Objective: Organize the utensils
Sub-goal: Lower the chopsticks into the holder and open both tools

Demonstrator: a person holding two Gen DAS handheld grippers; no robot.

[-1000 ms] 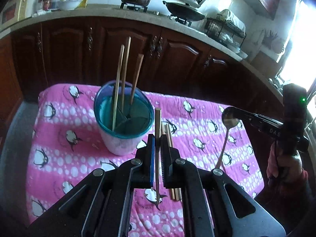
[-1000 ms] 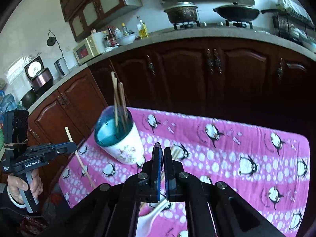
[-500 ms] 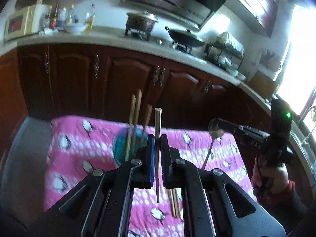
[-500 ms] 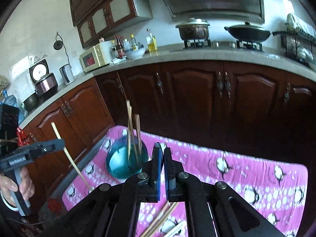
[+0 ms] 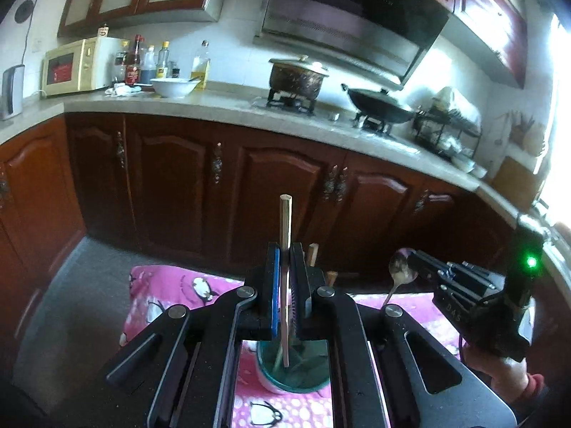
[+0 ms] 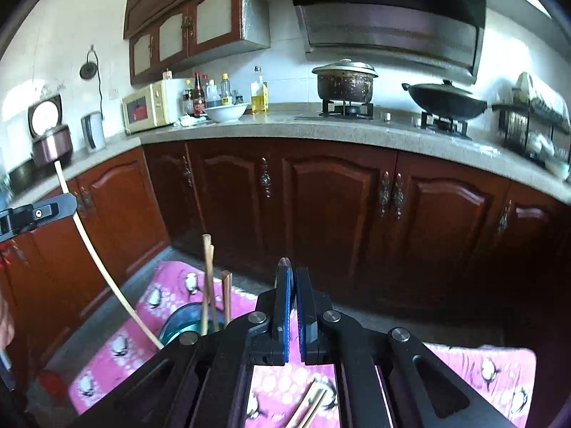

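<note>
Left wrist view. Left gripper: jaws closed on a single pale wooden chopstick, held upright between the blue pad and the black pad; its squared top stands well above the jaw tips, its lower end reaches down past the jaws to the mouth of the round teal-lined utensil cup with a white outer wall, which sits directly beneath the jaws on the pink penguin-print cloth. Two brown chopstick tops show just right of the jaws (the cup's own contents, by their line). Further right of the jaws: the right gripper, its jaws pinched on a metal spoon, bowl uppermost, handle hanging down toward the cloth.

Right wrist view. Right gripper: jaws drawn close, a thin rounded edge showing between the pad tips, probably the rim of the spoon's bowl, though the view is too tight to be sure. Left of the jaws and lower: the utensil cup with three brown wooden chopsticks standing in it. Far left of the jaws: the left gripper, gripping the pale chopstick, which slants down to the cup's rim. Below the jaws, on the cloth: two loose wooden chopsticks lying side by side.
</note>
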